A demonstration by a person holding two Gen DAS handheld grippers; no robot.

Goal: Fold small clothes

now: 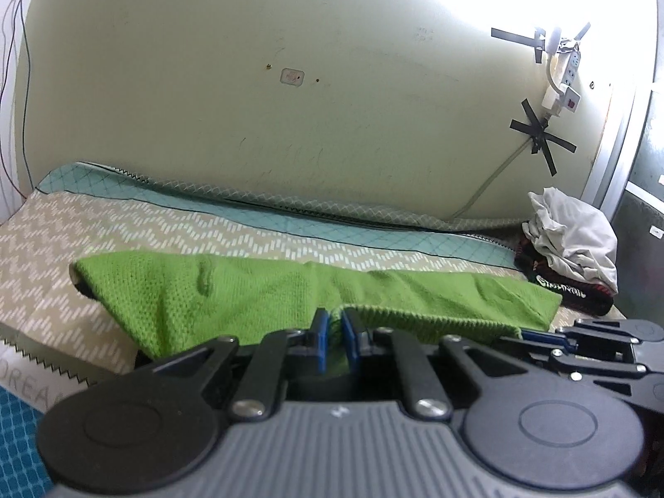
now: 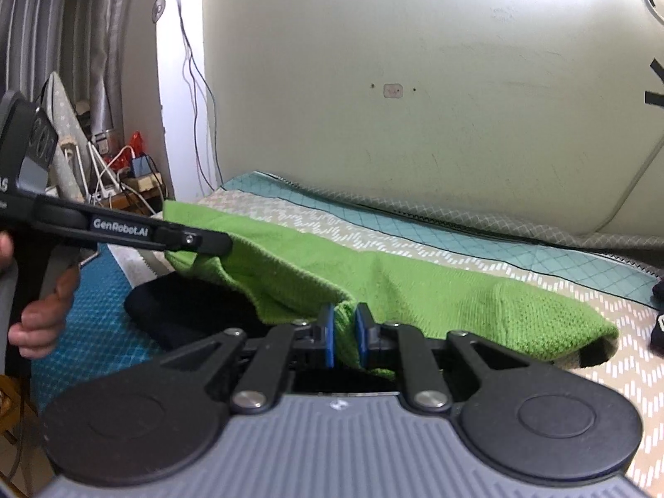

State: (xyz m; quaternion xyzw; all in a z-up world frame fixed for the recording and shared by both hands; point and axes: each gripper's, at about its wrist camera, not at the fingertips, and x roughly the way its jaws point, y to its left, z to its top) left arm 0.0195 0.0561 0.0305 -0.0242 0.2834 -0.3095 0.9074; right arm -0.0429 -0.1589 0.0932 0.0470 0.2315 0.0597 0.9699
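A green knit garment (image 1: pixel 232 290) lies stretched across the patterned bed cover (image 1: pixel 54 240). My left gripper (image 1: pixel 335 338) is shut on the garment's near edge, with green cloth between its blue pads. My right gripper (image 2: pixel 344 334) is shut on the same green garment (image 2: pixel 415 290) at its near edge. The left gripper's arm (image 2: pixel 124 228) shows in the right wrist view, reaching the cloth's left end. The right gripper's linkage (image 1: pixel 581 344) shows at the lower right of the left wrist view. A dark layer (image 2: pixel 186 311) lies under the green cloth.
A heap of white and black clothes (image 1: pixel 568 249) sits at the bed's far right by the wall. A pale green wall (image 1: pixel 290 103) runs behind the bed, with a taped power strip (image 1: pixel 560 74). Cables and clutter (image 2: pixel 120 174) stand left of the bed.
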